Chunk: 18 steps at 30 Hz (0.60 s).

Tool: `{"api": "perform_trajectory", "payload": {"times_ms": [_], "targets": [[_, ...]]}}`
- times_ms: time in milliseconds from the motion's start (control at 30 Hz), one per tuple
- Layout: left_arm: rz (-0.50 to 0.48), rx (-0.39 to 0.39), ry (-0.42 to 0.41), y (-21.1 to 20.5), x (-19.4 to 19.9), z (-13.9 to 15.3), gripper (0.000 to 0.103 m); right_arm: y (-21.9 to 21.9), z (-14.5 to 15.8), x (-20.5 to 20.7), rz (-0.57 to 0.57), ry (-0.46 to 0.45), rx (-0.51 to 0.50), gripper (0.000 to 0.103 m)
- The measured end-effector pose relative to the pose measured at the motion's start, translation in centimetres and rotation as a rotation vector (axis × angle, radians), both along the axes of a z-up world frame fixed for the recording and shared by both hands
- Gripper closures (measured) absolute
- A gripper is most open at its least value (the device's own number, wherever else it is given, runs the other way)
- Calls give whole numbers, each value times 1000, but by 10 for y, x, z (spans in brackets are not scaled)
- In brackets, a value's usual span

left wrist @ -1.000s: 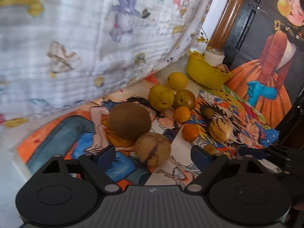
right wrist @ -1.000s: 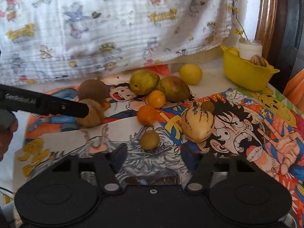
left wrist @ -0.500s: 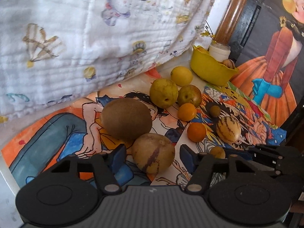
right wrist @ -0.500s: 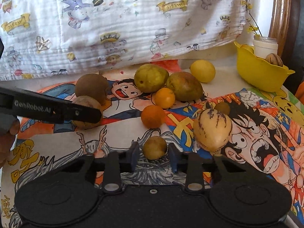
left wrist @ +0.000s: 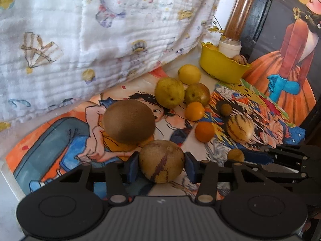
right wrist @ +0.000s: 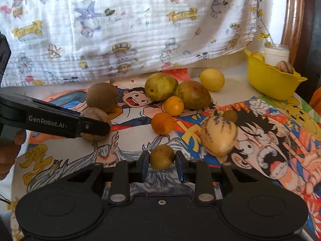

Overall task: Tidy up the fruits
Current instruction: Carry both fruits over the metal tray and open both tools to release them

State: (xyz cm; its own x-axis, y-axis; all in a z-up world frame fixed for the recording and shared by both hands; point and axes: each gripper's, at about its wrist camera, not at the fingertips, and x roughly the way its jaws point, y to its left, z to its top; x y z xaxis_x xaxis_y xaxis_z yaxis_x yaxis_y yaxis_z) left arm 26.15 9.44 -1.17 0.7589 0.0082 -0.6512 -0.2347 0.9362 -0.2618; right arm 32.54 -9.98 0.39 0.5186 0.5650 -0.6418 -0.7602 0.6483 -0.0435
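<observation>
A white printed cloth (right wrist: pixel 140 30) hangs behind the worktop (right wrist: pixel 230 98), which is covered by one cartoon-print mat (right wrist: pixel 280 140). One yellow bowl (right wrist: pixel 268 84) stands at the far right corner with one striped fruit (right wrist: pixel 284 67) showing over its rim and one white jar (right wrist: pixel 275 54) behind it.

Ten fruits lie loose on the mat. One brown kiwi (left wrist: pixel 128 120) sits at the left. One tan purple-streaked fruit (left wrist: pixel 161 161) lies between the blue pads of the left hand-held gripper (left wrist: pixel 161 165); its jaws have just been closing, and the pads sit at the fruit's sides, gripping it. One pale striped melon-like fruit (right wrist: pixel 217 135) lies to the right. Two green pears (right wrist: pixel 160 86) touch each other behind. One lemon (right wrist: pixel 212 79) lies near the bowl. Two oranges (right wrist: pixel 162 123) lie in the middle. Two small olive-brown fruits make up the rest: one (right wrist: pixel 230 115) behind the striped one, the other (right wrist: pixel 162 156) clamped in the right hand-held gripper (right wrist: pixel 162 163), resting on the mat.
</observation>
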Motion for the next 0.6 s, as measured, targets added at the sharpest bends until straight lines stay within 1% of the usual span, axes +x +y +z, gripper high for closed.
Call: {"api": "perform_trajectory", "payload": {"times_ms": [100, 267, 400, 600], "targets": [[-20, 7, -3, -12, -5, 7, 52, -22, 8, -9, -22, -16, 10, 73], [-69, 17, -27, -38, -11, 25, 52, -71, 17, -20, -101, -43, 24, 73], [-111, -2, -52, -63, -9, 37, 52, -108, 18, -25, -180, -63, 31, 73], [-190, 9, -57, -106, 8, 37, 52, -146, 11, -28, -272, -144, 20, 73]]}}
